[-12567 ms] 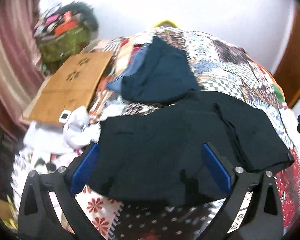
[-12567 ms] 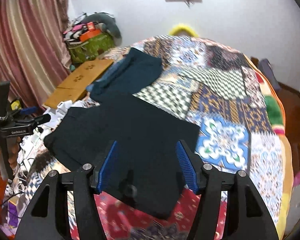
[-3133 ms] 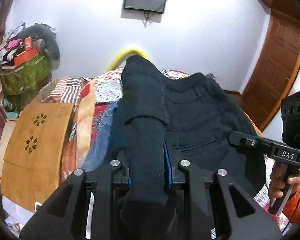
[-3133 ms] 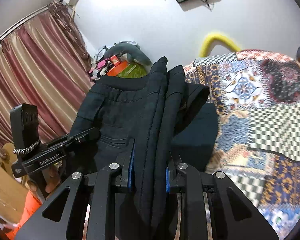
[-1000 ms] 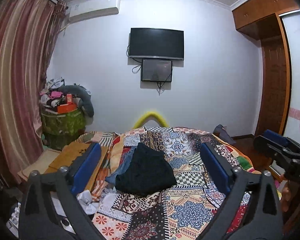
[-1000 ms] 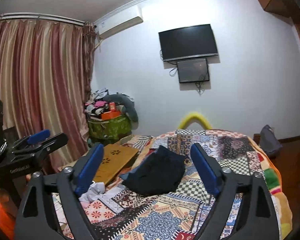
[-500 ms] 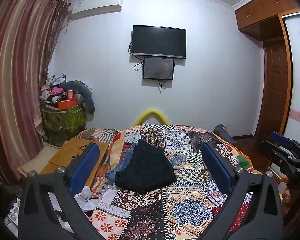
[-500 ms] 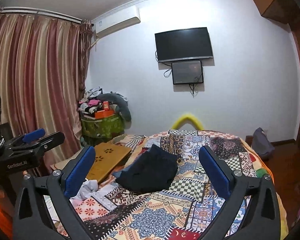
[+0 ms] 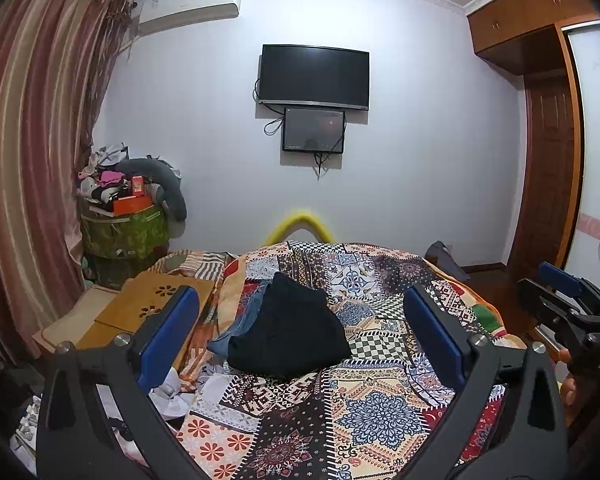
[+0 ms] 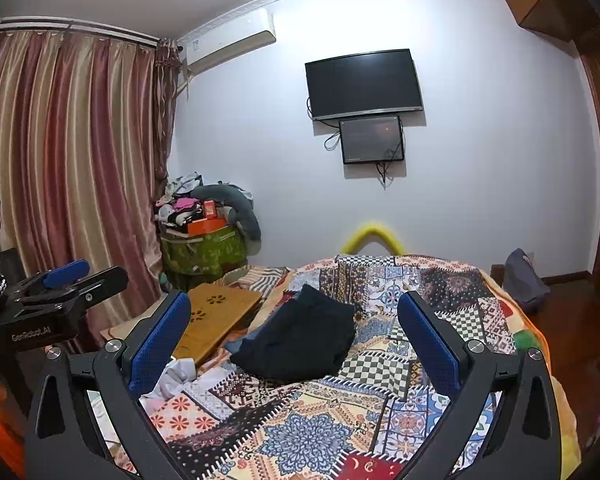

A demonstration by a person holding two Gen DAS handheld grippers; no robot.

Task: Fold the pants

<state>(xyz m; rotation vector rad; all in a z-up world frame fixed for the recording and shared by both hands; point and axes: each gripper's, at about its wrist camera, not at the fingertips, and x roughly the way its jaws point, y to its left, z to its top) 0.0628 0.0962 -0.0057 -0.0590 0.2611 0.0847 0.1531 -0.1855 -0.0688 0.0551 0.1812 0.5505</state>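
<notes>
The black pants (image 9: pixel 290 330) lie folded in a compact pile on the patchwork bed cover (image 9: pixel 380 408), on top of other folded dark and blue clothes; they also show in the right wrist view (image 10: pixel 300 340). My left gripper (image 9: pixel 300 336) is open and empty, held well back from the pile. My right gripper (image 10: pixel 294 340) is open and empty, also held back from the bed. Each gripper shows at the edge of the other's view.
A wooden lap desk (image 9: pixel 148 312) lies left of the bed, with white crumpled cloth (image 10: pixel 176 376) below it. A green bin piled with things (image 10: pixel 204 248) stands by the curtain (image 10: pixel 60 180). A door and wardrobe (image 9: pixel 552 184) are at the right.
Both grippers, shut on the pants 3 s ago, are open and drawn back from the bed. Over the last second both views tilted slightly; the folded pile has not moved.
</notes>
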